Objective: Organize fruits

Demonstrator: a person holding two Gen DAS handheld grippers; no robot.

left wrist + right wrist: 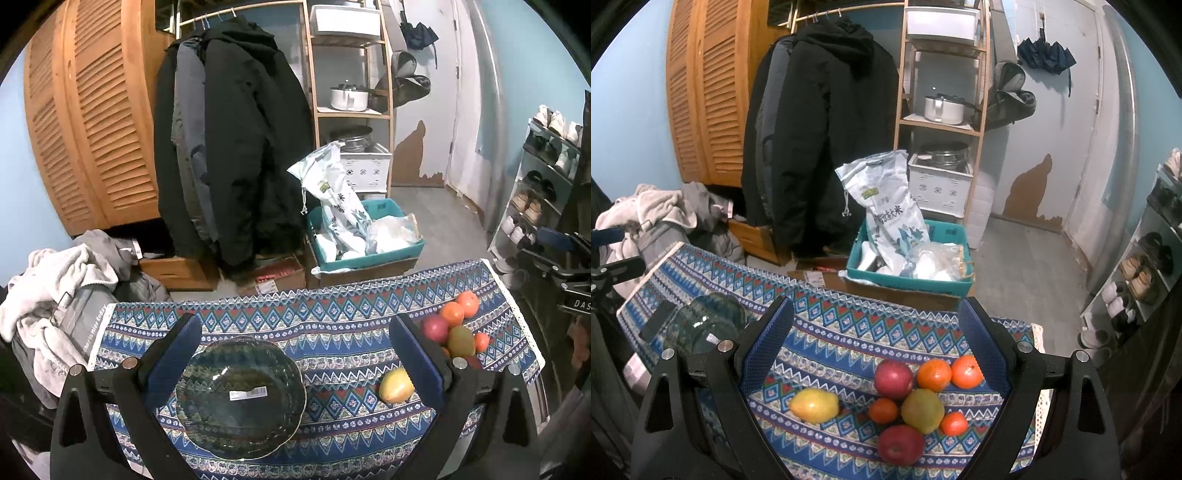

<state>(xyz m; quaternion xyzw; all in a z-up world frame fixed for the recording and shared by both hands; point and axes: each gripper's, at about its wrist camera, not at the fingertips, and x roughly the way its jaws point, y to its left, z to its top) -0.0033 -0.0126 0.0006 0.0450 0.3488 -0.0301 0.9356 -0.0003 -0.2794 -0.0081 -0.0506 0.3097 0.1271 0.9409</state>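
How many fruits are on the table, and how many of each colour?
Red apples: 2
Big oranges: 2
Small oranges: 2
Yellow mango: 1
Green-yellow mango: 1
Total: 8 fruits, all on the patterned tablecloth. None is in the glass bowl yet.

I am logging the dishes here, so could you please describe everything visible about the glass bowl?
The glass bowl is dark greenish, see-through glass with a wavy, scalloped rim and a white barcode sticker at its middle. It sits upright and empty on the patterned tablecloth, framed by the open left gripper, apart from the yellow mango.
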